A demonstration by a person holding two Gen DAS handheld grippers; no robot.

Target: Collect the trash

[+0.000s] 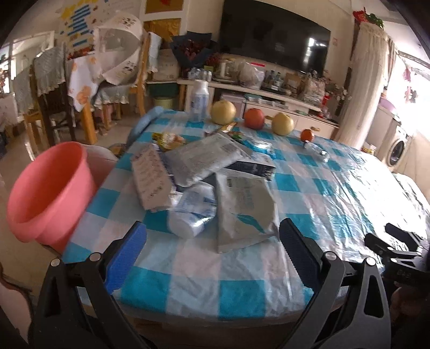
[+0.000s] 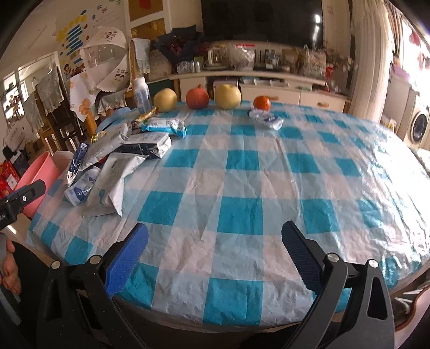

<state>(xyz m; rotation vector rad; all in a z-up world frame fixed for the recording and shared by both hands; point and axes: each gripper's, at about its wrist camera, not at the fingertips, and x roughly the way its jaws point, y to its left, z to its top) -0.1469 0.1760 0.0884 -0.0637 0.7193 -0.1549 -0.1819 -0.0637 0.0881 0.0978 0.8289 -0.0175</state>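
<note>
On the checked table (image 1: 309, 182), empty wrappers (image 1: 242, 206) are heaped beside the pink bin (image 1: 45, 193), seemingly for easy dropping, while both the left hand-held gripper (image 1: 212, 249) and right hand-held gripper (image 2: 215, 252) are held open, empty.

My left wrist camera looks from the table's (image 1: 204, 271) near edge toward twelve o'clock, close over the trash pile (image 1: 204, 182). My right one faces likewise, farther right, pile (image 2: 107, 166) at ten o'clock. Both share the checked cloth, fruit row (image 1: 254, 118) (image 2: 197, 97) and television (image 1: 274, 35) (image 2: 262, 20).
</note>
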